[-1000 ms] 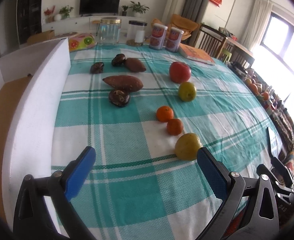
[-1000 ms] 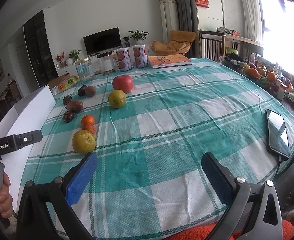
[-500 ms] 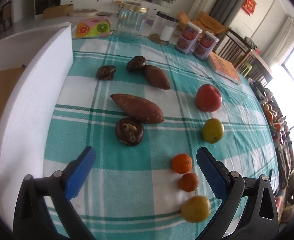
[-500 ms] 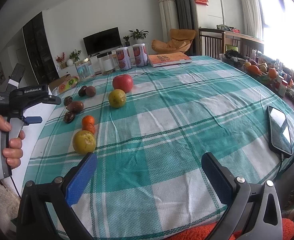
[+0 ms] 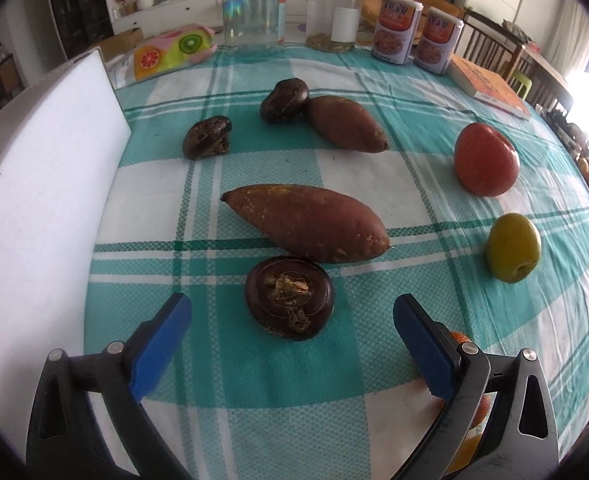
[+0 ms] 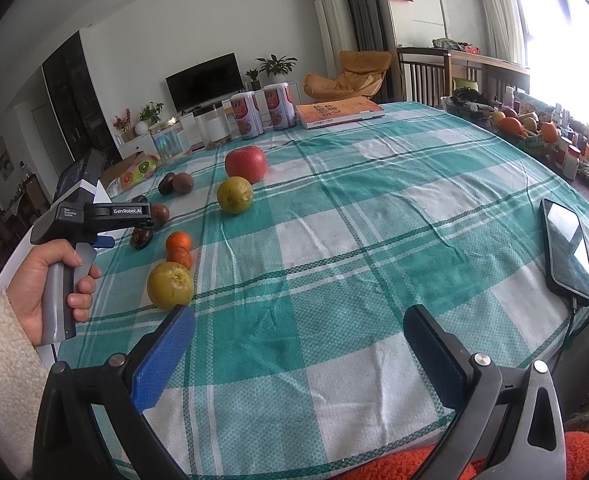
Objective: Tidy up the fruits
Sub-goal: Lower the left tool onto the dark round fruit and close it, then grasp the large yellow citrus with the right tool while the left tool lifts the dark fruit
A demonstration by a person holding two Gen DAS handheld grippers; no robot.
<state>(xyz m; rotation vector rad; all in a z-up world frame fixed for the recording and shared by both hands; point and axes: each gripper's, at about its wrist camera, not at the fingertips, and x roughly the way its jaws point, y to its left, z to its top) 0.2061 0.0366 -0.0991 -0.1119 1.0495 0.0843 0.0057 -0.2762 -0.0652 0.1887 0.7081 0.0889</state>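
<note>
My left gripper is open, its blue pads on either side of a dark round water chestnut just ahead. Beyond lie a large sweet potato, a smaller sweet potato and two more dark chestnuts. A red apple and a yellow-green fruit sit to the right. My right gripper is open and empty near the table's front edge. In its view the left gripper hovers by two tangerines and a yellow fruit.
A white foam box stands along the left edge. Jars, two cans and an orange book line the far side. A phone lies at the right edge. A fruit basket sits beyond the table.
My left gripper has moved forward and down to the nearest chestnut, which now lies between its open pads. The right gripper has held still.
</note>
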